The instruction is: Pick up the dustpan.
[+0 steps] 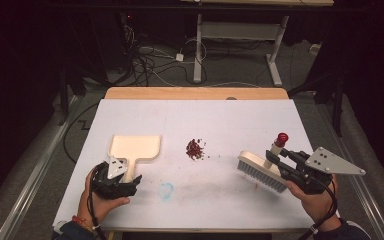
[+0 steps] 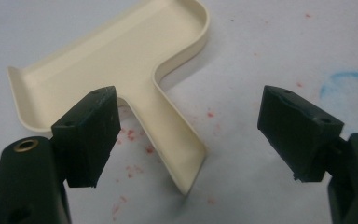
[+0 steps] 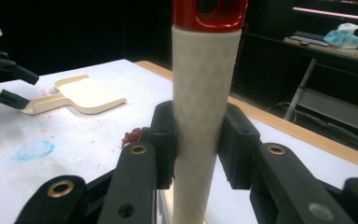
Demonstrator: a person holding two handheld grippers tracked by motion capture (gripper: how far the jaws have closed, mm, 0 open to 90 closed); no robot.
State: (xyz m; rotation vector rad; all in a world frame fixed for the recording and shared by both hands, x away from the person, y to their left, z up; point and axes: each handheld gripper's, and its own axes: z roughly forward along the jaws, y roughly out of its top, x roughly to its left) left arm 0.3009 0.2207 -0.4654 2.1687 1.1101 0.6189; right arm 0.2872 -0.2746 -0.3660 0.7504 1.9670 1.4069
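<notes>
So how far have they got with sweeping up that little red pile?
Barely begun. Done: the right gripper is shut on the brush, which stands on the table right of the pile. In hand: the left gripper is open, its fingers on either side of the dustpan handle, not yet closed. Left: the red crumbs lie unswept between pan and brush.

Lab workspace, dark curtained surround, cable tangle on floor, white-topped table
</notes>
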